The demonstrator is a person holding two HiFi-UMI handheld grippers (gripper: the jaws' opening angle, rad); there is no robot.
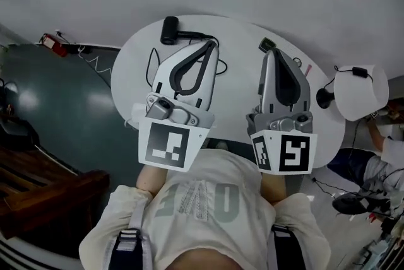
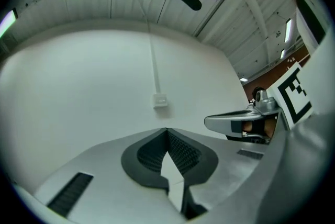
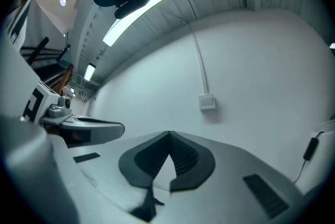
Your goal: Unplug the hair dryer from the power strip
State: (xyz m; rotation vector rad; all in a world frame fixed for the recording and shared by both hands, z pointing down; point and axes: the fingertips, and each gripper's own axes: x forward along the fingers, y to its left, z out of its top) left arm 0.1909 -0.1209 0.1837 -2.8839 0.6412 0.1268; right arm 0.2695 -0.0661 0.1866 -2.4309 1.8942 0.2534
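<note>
Black plastic hair dryer [image 1: 169, 29] lies on its side at 11 o'clock on the round white worktop [image 1: 243, 35], close to the rim. Its barrel is toward the edge and its handle points to 3 o'clock. Its thin black cord [image 1: 152, 62] loops down across the worktop beside the left gripper [image 1: 210, 44]. Can't tell where the plug ends up.

Left gripper [image 2: 167, 132]: fingers closed tip to tip, nothing between them, held above the worktop and aimed at 12 o'clock. Right gripper [image 1: 270, 53] is the same: fingers [image 3: 180, 157] shut together on nothing. Both gripper views face a plain white wall with a small white wall box [image 2: 160, 100].

A small dark object with a green edge [image 1: 266, 45] sits just past the right gripper's tip at 1 o'clock.

The middle of the worktop between the grippers is bare. Off the rim at 3 o'clock stands a white drum-shaped shade [image 1: 361, 95]. At 9 o'clock there is dark teal floor [image 1: 63, 111], with a red object [image 1: 52, 43] and a cable on it.
</note>
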